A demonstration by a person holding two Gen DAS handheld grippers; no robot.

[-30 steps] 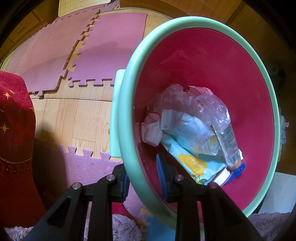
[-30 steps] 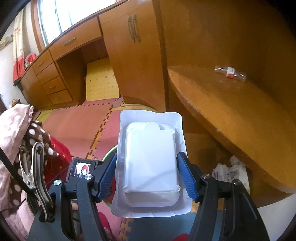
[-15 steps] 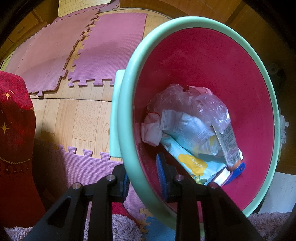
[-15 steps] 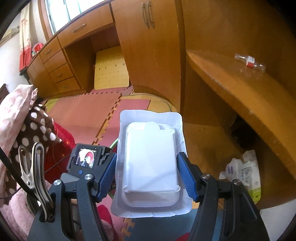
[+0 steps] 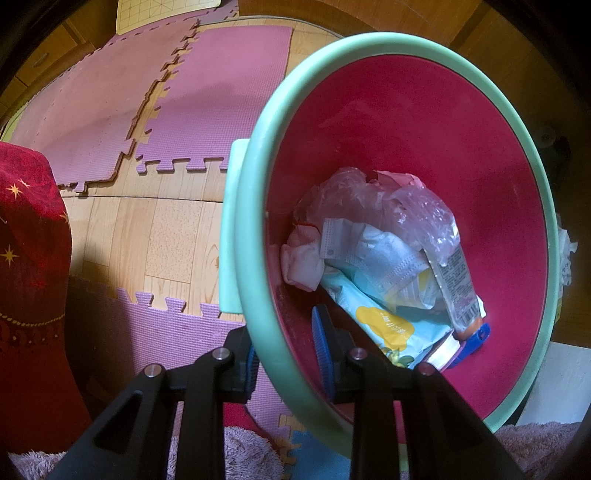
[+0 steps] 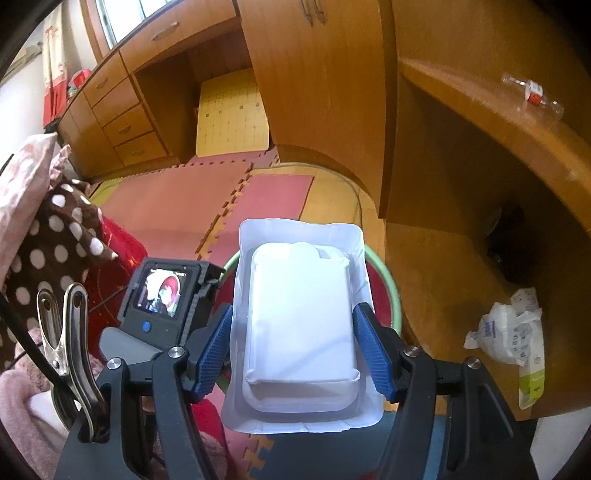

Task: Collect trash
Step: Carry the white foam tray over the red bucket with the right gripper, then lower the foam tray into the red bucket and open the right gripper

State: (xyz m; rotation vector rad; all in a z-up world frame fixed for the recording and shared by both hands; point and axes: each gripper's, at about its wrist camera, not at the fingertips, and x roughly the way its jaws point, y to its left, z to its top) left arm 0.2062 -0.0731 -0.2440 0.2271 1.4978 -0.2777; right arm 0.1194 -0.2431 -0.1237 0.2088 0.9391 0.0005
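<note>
Right wrist view: right hand-held gripper (image 6: 291, 354) clamps 1 white tray (image 6: 301, 325); left hand-held gripper (image 5: 288, 354) pinches 1 bin (image 5: 406, 48).

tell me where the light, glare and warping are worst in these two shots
Left wrist view: dim, with black fisheye corners; the bin rim bulges into an oval. Right wrist view: brighter, the window blows out, the white tray is nearly featureless, and the desk edge curves.
</note>
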